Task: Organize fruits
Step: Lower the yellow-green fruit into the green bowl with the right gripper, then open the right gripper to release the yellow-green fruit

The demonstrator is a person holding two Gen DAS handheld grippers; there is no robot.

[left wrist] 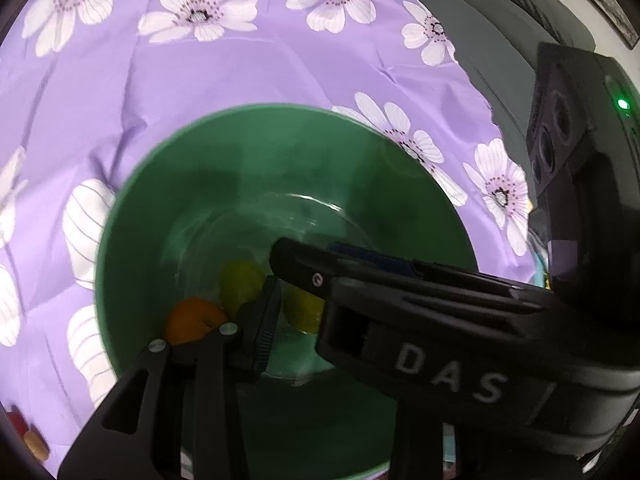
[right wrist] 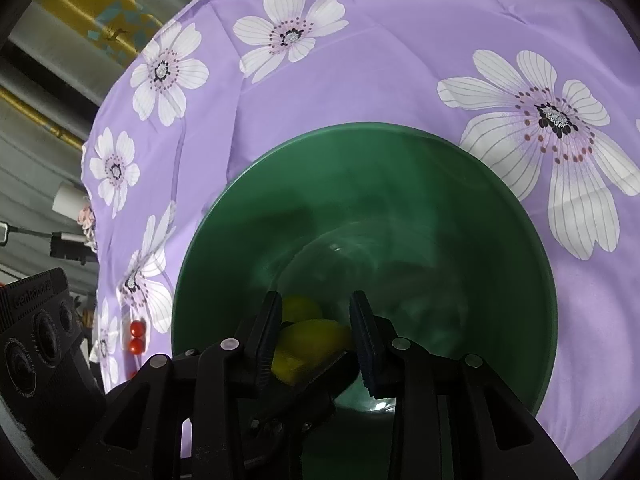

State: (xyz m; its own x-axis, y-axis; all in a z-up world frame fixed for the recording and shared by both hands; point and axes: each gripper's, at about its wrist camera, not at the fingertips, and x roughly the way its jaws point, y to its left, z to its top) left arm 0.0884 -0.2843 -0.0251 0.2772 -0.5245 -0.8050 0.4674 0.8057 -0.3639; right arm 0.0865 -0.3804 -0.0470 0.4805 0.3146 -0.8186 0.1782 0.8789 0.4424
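i have both claws down in the green bowl (right wrist: 460, 184); right claw (right wrist: 316, 338) clamped on a yellow fruit (right wrist: 312, 340), left claw's (left wrist: 280, 312) grip i cannot tell. next: let go, lift clear.

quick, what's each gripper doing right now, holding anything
left gripper: cannot tell, one finger is hidden behind the other gripper
right gripper: closed on a yellow lemon-like fruit inside the round green bowl

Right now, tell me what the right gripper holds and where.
A lemon, pinched across its two sides between the right gripper pads, inside the green bowl.
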